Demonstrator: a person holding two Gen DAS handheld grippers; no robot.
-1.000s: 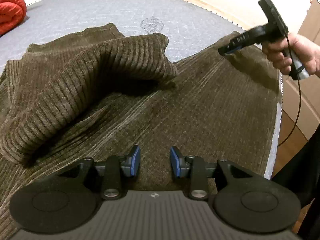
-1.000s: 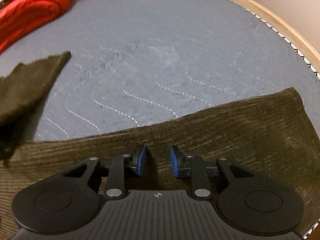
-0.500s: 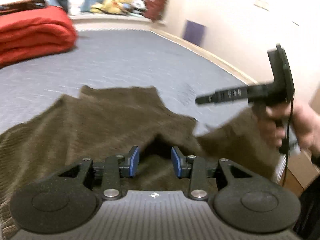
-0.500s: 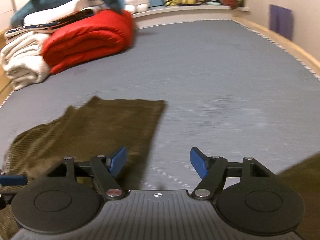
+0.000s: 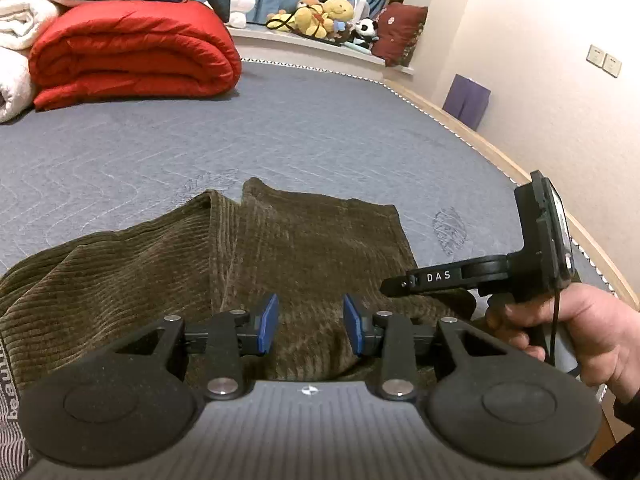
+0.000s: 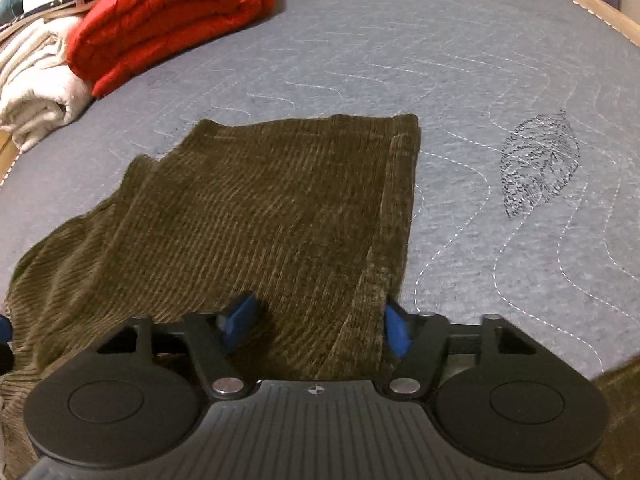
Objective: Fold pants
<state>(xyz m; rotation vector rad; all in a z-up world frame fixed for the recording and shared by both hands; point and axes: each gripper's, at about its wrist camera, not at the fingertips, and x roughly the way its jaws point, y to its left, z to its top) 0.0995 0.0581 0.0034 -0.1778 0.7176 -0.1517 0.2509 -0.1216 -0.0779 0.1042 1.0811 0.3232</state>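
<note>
in the left wrist view the pants (image 5: 280,248) lay in the lower middle of the frame, brown corduroy on the grey mattress (image 5: 280,128), with one layer already turned over another and its far hem pointing to the upper part of the picture. my left gripper (image 5: 310,326) hovered over the near cloth with its jaws narrowly apart and nothing between the blue pads (image 5: 267,322), so it was holding nothing. in the right wrist view the same pants filled the centre and lower left, and the right gripper (image 6: 316,326) was low at the near edge of the folded part; its jaws had just been closing a little from a wider gap, with cloth bunched between them, but i judged that the pads were not yet pressing on it. at the right edge of the left view i saw this tool from the side, held by a hand (image 5: 580,332). the danger i saw was this: if the right jaws closed on only the top layer, the fold would open or slide when lifted. thick corduroy is heavy, so a shallow bite could slip. the left edge of the fold also looked uneven, so the next fold could become crooked. the red blanket (image 5: 132,52) was well apart, in the upper left.
</note>
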